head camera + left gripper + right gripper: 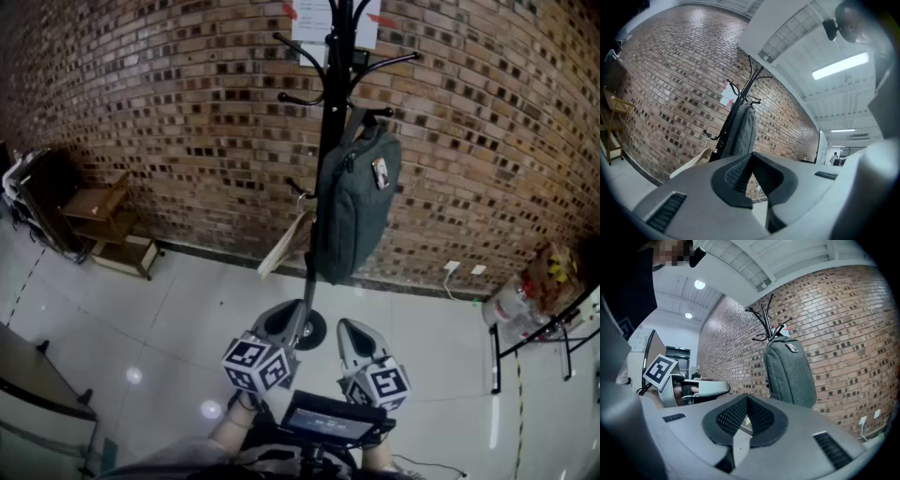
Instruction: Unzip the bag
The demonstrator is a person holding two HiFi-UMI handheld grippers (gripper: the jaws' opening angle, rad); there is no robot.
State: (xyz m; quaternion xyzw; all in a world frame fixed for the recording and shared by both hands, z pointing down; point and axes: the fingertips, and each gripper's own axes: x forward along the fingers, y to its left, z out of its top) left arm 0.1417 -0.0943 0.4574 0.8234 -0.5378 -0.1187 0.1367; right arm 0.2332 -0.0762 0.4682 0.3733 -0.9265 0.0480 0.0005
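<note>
The bag (356,202) is a grey backpack. It hangs by its top loop from a peg of a black coat rack (330,112), which stands on a pale tiled floor (169,319) in front of a curved brick wall (169,103). The bag rests against the right side of the pole, upright, with its bottom well above the floor. A small tag shows on its upper front (whether the zip is open or closed is too small to tell). A pale wooden hanger (286,246) dangles from a lower peg, just left of the bag.

Both grippers are low in the head view, side by side near the foot of the rack and well apart from the bag. The left gripper (281,319) has its jaws pressed together at the tips with nothing between them. Its own view shows the closed tips (751,154) pointing up at the bag (743,133) and the rack (745,93). The right gripper (354,333) is clenched too, and empty. In its view the meeting tips (746,397) sit below the bag (790,371), and the left gripper (701,387) shows off to the side.

A small wooden stand (108,220) sits by the wall at the far left. White papers (309,19) are pinned to the wall behind the top of the rack.
</note>
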